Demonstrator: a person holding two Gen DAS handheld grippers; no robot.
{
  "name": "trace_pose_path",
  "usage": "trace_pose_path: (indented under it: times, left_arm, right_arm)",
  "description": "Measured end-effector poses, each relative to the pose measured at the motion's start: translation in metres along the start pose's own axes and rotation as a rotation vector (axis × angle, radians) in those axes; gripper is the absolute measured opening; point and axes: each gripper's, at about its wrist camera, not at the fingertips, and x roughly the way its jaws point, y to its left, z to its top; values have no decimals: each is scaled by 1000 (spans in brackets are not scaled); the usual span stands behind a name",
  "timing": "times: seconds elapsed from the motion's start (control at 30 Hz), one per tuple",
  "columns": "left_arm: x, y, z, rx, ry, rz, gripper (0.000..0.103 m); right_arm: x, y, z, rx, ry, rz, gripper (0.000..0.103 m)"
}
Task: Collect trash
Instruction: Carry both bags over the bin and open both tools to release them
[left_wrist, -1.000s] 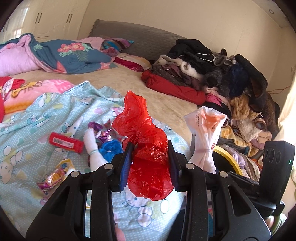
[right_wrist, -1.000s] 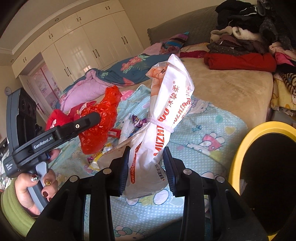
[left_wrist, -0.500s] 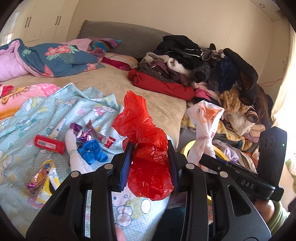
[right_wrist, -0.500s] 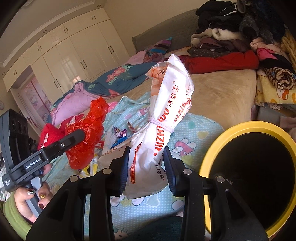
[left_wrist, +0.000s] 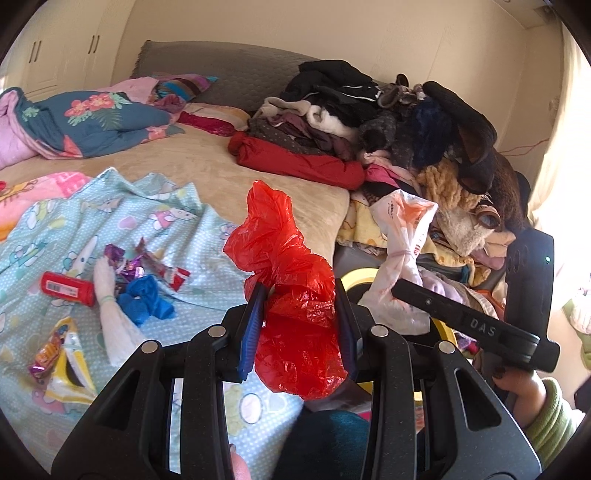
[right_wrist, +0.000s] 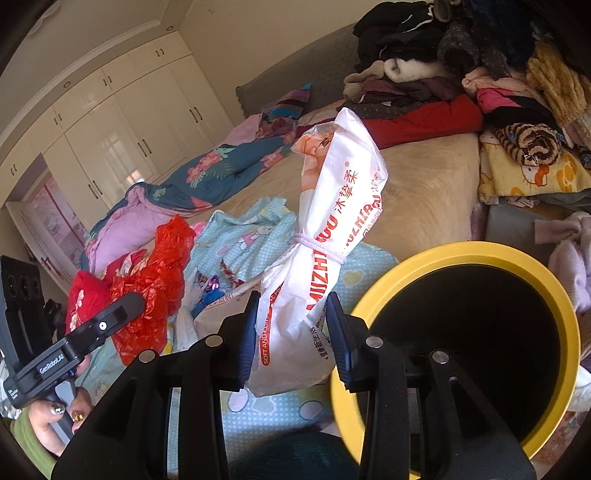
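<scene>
- Above the bed's near edge, your left tongs (left_wrist: 299, 314) are clenched on a crumpled red plastic bag (left_wrist: 291, 295), held clear of the light-blue cartoon-print sheet (left_wrist: 177, 221).
- Your right tongs (right_wrist: 291, 332) grasp a white printed plastic bag tied at its waist with a band (right_wrist: 332, 229), just beside the round yellow-rimmed bin (right_wrist: 469, 251).
- Both bags look light, soft and slippery; pinch bunched folds, or the white one just below its tie, so the film cannot slide out.
- Small wrappers (left_wrist: 125, 262) and a red tube (left_wrist: 66, 288) lie on the sheet, uncollected.
</scene>
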Motion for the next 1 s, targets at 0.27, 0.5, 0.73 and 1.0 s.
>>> trace_pose_path:
  times: [0.27,0.5,0.73,1.0]
  left_arm:
    - [14,-23,-4,35,24,-41,28]
    - [29,-44,-10,73,49,-74,28]
    - [46,-59,-15,101,78,-96,28]
    - [74,-75,-23,128,130,-123,28]
  right_arm:
    - [-10,-27,3,38,-9,-68,34]
    - [-16,-51,0,75,0,-106,34]
    - [-18,-71,-6,123,25,-131,34]
    - [-12,-89,-10,162,81,-172,34]
